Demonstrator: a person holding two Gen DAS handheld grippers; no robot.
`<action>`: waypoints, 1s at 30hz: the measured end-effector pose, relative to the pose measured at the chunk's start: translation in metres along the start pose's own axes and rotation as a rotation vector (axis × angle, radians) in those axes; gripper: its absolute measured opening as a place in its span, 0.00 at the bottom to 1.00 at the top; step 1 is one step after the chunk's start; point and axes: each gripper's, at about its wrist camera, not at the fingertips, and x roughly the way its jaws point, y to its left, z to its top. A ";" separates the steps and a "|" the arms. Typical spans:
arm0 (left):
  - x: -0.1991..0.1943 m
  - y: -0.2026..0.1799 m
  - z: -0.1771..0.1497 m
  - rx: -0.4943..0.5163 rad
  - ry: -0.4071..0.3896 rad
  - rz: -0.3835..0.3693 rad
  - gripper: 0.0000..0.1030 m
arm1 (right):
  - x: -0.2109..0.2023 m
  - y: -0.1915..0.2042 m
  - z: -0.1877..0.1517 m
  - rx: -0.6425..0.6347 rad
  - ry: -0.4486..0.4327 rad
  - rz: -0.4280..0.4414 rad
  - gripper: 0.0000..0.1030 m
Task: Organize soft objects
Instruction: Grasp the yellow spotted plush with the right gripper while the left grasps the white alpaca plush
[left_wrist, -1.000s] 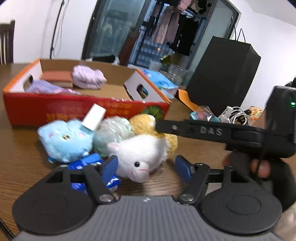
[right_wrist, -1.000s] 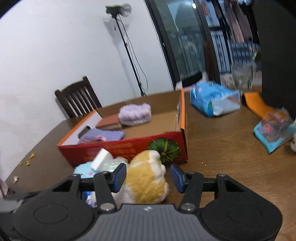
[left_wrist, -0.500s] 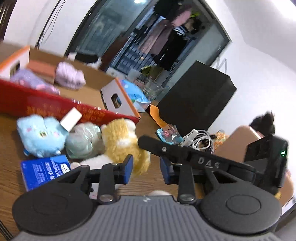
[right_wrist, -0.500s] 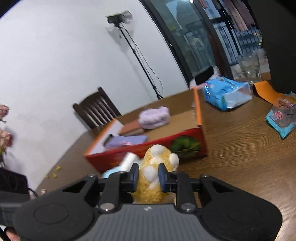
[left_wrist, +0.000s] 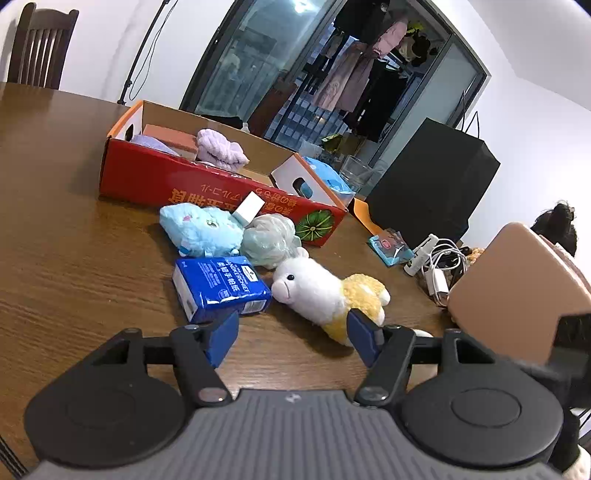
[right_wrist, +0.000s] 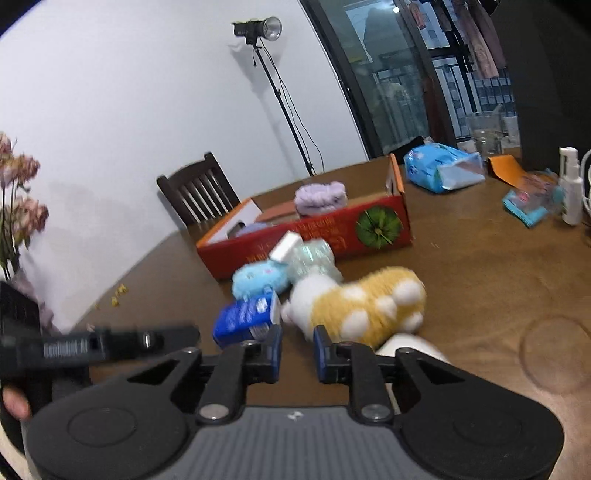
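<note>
1. Wooden bench (left_wrist: 66, 240) carries a red box (left_wrist: 155, 177), open at the top, with a lilac roll (left_wrist: 221, 149) and folded cloth inside it.
2. Just in front of the box lie a blue plush (left_wrist: 197, 229) and a pale green bundle (left_wrist: 271, 238), touching each other, with a small white block (left_wrist: 249, 207) resting on top between them.
3. A blue tissue pack (left_wrist: 221, 286) lies just nearer than those two.
4. The white-and-yellow plush (left_wrist: 325, 291) lies on its side on the bench, its white head just beside the tissue pack and its yellow rear pointing away to the right.
5. The left gripper (left_wrist: 291, 332) hangs low over the bench with its fingers (left_wrist: 221, 334) wide apart and nothing between them; the right finger's tip overlaps the plush's yellow end, though contact cannot be told.
6. The right gripper (right_wrist: 297, 352) shows its fingers (right_wrist: 271, 354) drawn close, a narrow gap between them, holding nothing; the plush (right_wrist: 365, 302) lies just beyond their tips, blurred.
7. Farther right on the bench sit a black bag (left_wrist: 432, 184), a glass (left_wrist: 354, 171), a blue wipes pack (right_wrist: 439, 168) and a tangle of white cables (left_wrist: 436, 266).
</note>
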 end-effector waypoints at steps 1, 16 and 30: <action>0.005 -0.002 0.002 0.009 0.002 -0.004 0.66 | -0.001 0.000 -0.004 -0.014 0.020 -0.006 0.24; 0.112 -0.014 0.048 0.053 0.118 0.009 0.73 | 0.016 -0.048 0.015 0.167 -0.044 -0.028 0.44; 0.069 -0.030 0.032 -0.036 0.129 -0.094 0.58 | 0.010 -0.042 0.019 0.167 -0.016 0.068 0.45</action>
